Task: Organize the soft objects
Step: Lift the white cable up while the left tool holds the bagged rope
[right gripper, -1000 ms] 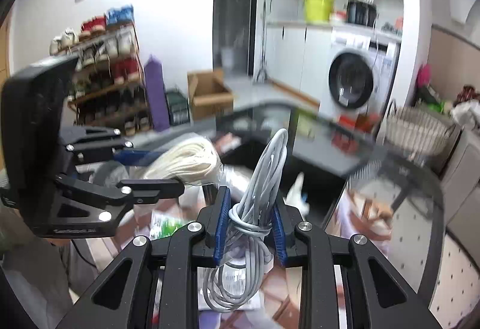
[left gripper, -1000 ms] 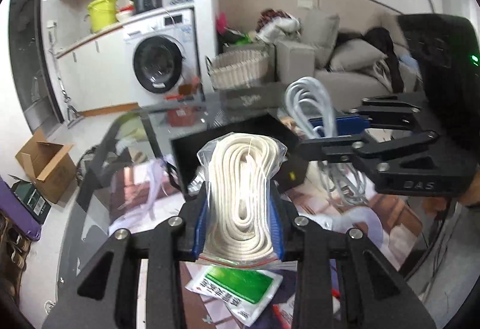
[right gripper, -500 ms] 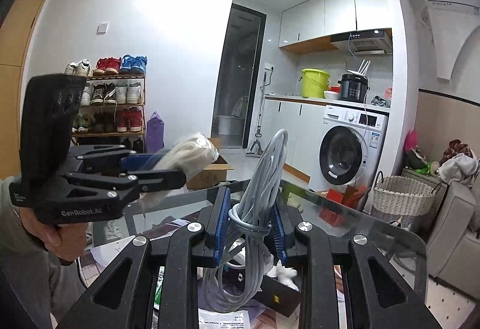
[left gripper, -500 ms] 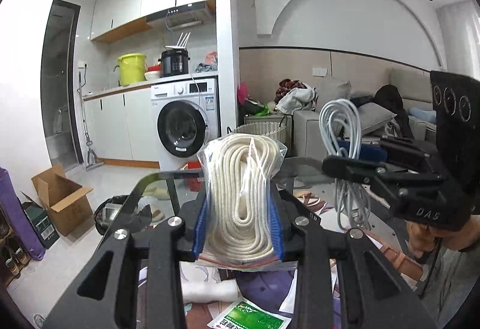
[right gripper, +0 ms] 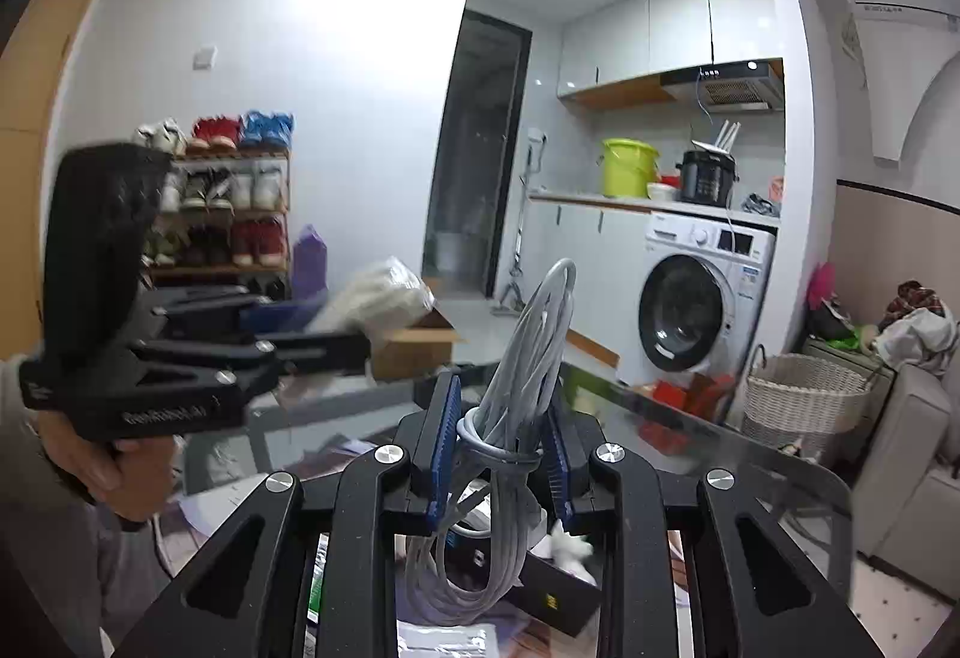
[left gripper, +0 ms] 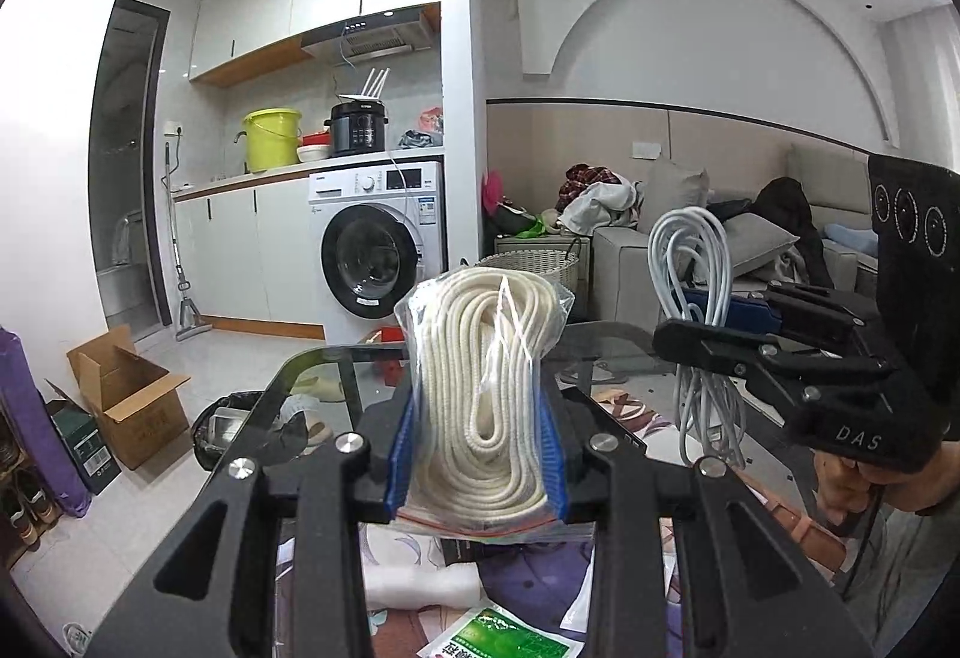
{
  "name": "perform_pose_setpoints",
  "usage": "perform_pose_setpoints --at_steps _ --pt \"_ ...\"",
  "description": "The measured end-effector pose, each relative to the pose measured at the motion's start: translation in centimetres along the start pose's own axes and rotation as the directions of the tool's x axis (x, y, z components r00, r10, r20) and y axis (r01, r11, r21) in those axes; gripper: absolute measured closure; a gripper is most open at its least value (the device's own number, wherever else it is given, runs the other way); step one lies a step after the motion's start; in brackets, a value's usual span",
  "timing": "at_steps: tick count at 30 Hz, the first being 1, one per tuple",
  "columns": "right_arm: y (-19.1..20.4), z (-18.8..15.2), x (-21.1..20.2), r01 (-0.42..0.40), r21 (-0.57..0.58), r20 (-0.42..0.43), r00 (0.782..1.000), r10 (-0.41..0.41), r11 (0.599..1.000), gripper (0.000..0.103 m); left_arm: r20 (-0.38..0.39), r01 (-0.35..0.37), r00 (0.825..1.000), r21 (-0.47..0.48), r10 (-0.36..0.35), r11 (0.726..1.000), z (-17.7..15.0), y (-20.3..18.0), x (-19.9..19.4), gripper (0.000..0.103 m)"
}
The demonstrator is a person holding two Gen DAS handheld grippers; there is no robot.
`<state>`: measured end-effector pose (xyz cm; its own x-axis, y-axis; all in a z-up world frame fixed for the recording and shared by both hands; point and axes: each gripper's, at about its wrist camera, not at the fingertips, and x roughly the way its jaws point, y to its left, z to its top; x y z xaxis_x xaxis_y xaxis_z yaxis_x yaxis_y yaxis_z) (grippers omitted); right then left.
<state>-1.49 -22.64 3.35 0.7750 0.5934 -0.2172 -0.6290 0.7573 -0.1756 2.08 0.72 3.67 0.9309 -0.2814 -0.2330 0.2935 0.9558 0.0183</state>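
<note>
A clear bag of coiled white rope (left gripper: 477, 406) stands upright between the blue pads of my left gripper (left gripper: 477, 454), which is shut on it. My right gripper (right gripper: 498, 454) is shut on a bundled grey cable (right gripper: 522, 370), whose loops rise above the pads and hang below them. Both are held up above the glass table (left gripper: 324, 364), side by side and pointing nearly level. The left wrist view shows the right gripper (left gripper: 684, 319) with the cable (left gripper: 699, 286) on the right. In the right wrist view the left gripper (right gripper: 336, 325) carries the rope bag (right gripper: 378, 298) on the left.
Papers, a green packet (left gripper: 504, 637) and a black box (right gripper: 558, 595) lie on the table below. Beyond the table stand a wicker basket (right gripper: 804, 397), a washing machine (left gripper: 378, 250), an open cardboard box (left gripper: 129, 400) and a sofa piled with clothes (left gripper: 600, 202).
Both grippers lifted and tipped upward with their loads, so the views swung from the tabletop to the room. Over the last half second neither moved.
</note>
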Motion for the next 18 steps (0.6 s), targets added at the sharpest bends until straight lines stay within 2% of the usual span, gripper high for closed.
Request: perform_pose_setpoints --at_steps 5,11,18 --pt "-0.6 0.4 1.1 0.019 0.019 -0.014 1.0 -0.018 1.0 0.077 -0.004 0.006 1.0 -0.013 -0.006 1.0 0.6 -0.2 0.5 0.069" --pt "-1.6 2.4 2.8 0.034 0.019 0.022 0.999 -0.035 0.999 0.077 0.003 0.014 1.0 -0.038 -0.014 0.999 2.1 0.0 2.4 0.069" --pt "-3.3 4.6 5.7 0.055 0.051 0.047 0.997 -0.057 0.997 0.077 0.013 0.006 1.0 -0.108 -0.005 0.994 4.0 0.8 5.3 0.069"
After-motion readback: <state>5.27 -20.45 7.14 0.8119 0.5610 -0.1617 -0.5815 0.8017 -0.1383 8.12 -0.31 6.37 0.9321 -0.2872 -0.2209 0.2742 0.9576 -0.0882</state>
